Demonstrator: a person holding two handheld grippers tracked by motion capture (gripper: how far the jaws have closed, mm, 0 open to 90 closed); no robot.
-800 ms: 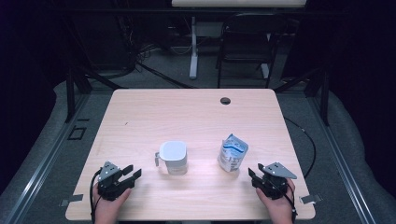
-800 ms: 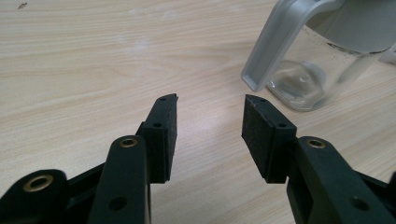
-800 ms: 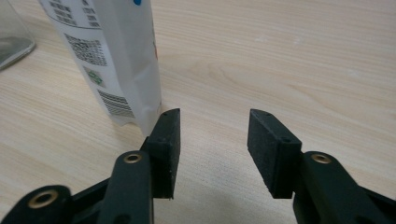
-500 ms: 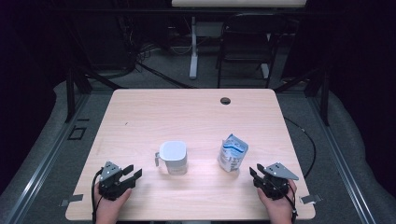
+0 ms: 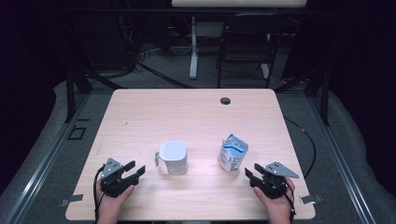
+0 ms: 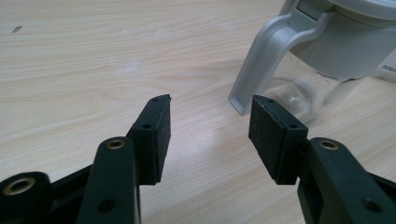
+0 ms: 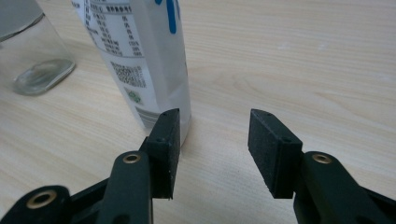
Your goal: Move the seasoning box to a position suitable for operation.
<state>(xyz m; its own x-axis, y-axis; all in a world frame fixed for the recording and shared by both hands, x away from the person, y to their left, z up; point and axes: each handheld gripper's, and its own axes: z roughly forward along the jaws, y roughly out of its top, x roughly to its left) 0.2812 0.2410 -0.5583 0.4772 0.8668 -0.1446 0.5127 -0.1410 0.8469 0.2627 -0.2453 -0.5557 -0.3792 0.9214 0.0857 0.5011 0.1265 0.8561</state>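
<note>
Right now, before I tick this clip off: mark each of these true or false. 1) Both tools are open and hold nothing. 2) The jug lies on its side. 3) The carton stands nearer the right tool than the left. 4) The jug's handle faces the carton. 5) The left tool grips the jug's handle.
1) True: the left tool and the right tool are open and hold nothing.
2) False: the jug stands upright.
3) True: the carton stands just ahead of the right tool.
4) False: the handle points away from the carton, toward the left tool's side.
5) False: bare table lies between its pads.
</note>
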